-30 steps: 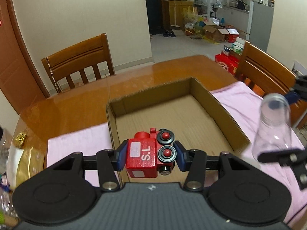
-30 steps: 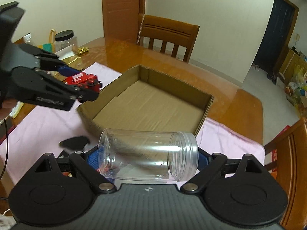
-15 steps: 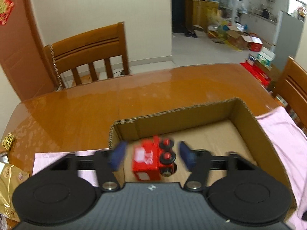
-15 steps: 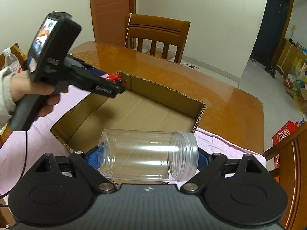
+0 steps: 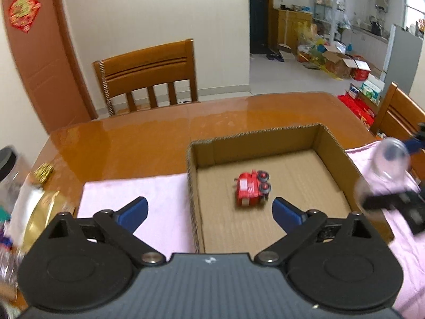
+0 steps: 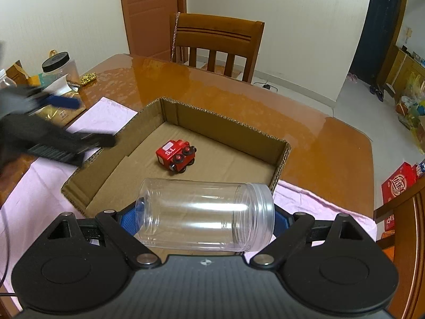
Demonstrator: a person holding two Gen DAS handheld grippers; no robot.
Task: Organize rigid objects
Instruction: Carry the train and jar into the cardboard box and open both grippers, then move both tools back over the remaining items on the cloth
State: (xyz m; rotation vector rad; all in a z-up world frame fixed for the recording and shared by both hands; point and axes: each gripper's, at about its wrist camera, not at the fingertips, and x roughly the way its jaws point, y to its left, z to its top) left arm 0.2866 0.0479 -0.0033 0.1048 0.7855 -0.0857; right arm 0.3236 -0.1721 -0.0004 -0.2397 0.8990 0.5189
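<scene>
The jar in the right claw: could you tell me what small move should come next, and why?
Probably ease the jar forward and down over the box, then open. The right claw holds it sideways above the near edge; the train already lies inside, with bare floor nearer, and the left claw is open.

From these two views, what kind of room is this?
Probably a home dining room: a glossy wooden dining table with slatted wooden chairs, and a kitchen area with a grey fridge beyond.

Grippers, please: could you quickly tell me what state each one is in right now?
Left gripper: open, holding nothing.
Right gripper: shut on the clear jar.
</scene>
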